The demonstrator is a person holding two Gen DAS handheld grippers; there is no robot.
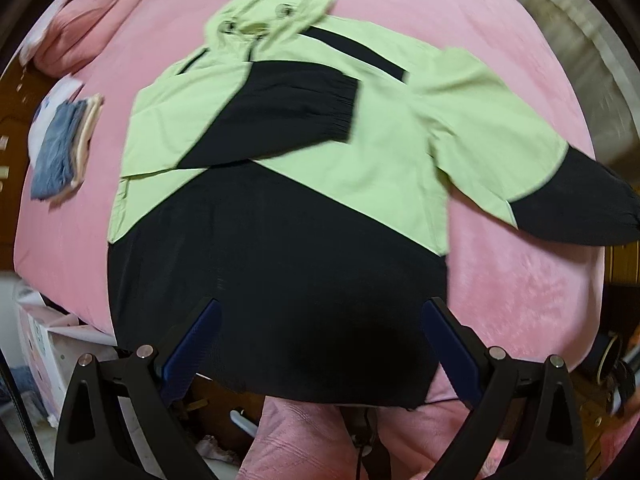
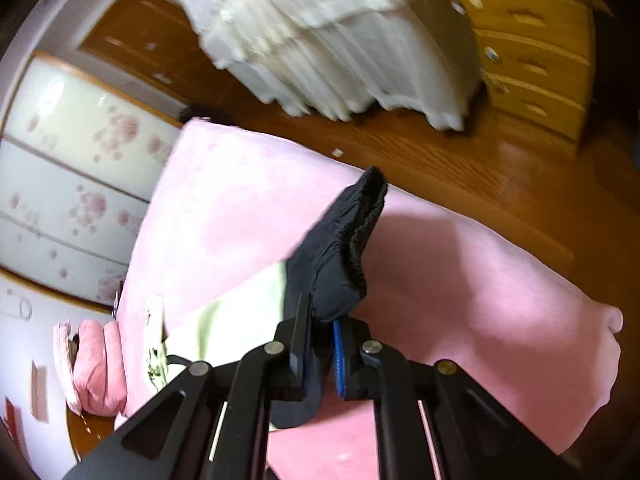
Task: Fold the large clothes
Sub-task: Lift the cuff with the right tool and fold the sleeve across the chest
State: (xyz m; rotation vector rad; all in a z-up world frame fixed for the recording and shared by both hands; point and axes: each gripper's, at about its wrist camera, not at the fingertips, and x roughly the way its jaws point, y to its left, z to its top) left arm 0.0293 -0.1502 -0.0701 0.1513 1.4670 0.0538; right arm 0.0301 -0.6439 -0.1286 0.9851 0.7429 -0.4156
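Right tongs [image 2: 320,344] clamp jacket [image 1: 280,184] cuff [image 2: 340,248] — left tongs [image 1: 320,344] spread above hem.

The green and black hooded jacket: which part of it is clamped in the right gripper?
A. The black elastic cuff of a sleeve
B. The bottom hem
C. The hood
A: in the right wrist view the right gripper is shut on the black elastic cuff of the green and black hooded jacket.

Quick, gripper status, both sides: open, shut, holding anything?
Left gripper: open, holding nothing, over the jacket hem.
Right gripper: shut on the black sleeve cuff.
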